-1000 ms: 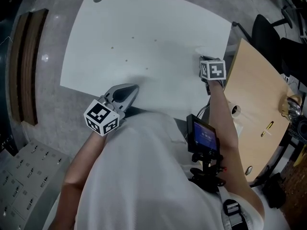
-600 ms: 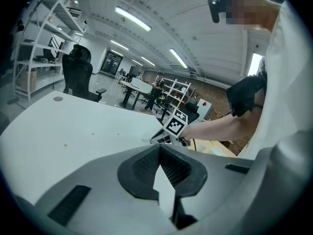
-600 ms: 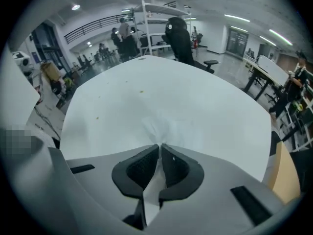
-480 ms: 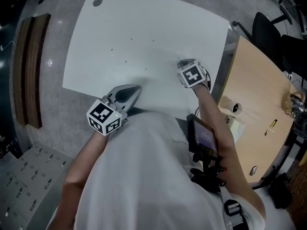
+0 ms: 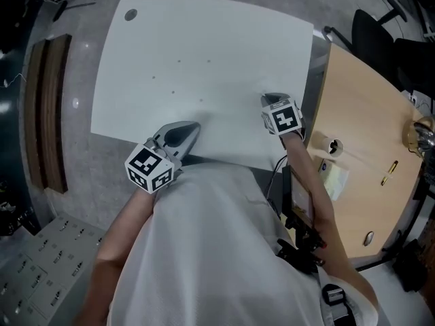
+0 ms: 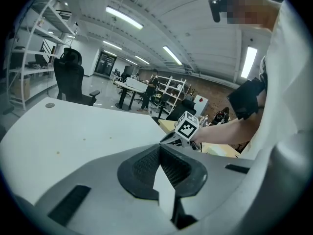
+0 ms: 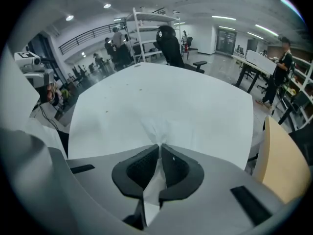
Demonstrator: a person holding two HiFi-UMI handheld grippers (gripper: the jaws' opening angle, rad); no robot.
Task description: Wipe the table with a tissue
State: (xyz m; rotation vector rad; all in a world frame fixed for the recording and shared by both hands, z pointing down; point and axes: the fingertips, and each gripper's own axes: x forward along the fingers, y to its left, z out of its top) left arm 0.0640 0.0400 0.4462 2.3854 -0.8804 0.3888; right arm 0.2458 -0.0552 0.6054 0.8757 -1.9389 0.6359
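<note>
A white table (image 5: 204, 39) fills the head view, with a few small specks (image 5: 179, 62) on it. My right gripper (image 5: 270, 99) points steeply down near the table's right edge, and its marker cube (image 5: 282, 119) faces up. In the right gripper view the right gripper (image 7: 159, 146) is shut on a white tissue (image 7: 155, 129), which fans out onto the table (image 7: 166, 97) ahead of the tips. My left gripper (image 5: 192, 125) rests at the near table edge. In its own view the left gripper (image 6: 159, 146) has its tips together and holds nothing that I can see.
A wooden table (image 5: 360, 107) stands to the right with a tape roll (image 5: 331, 146) and a pen (image 5: 389, 172) on it. Black chairs (image 5: 370, 36) are behind it. A wooden bench (image 5: 47, 107) lies on the floor at left. A round grommet (image 5: 130, 14) marks the far left corner.
My right gripper has slid with the tissue from the table's right edge leftward and a little toward me. The left gripper has stayed at the near edge.
</note>
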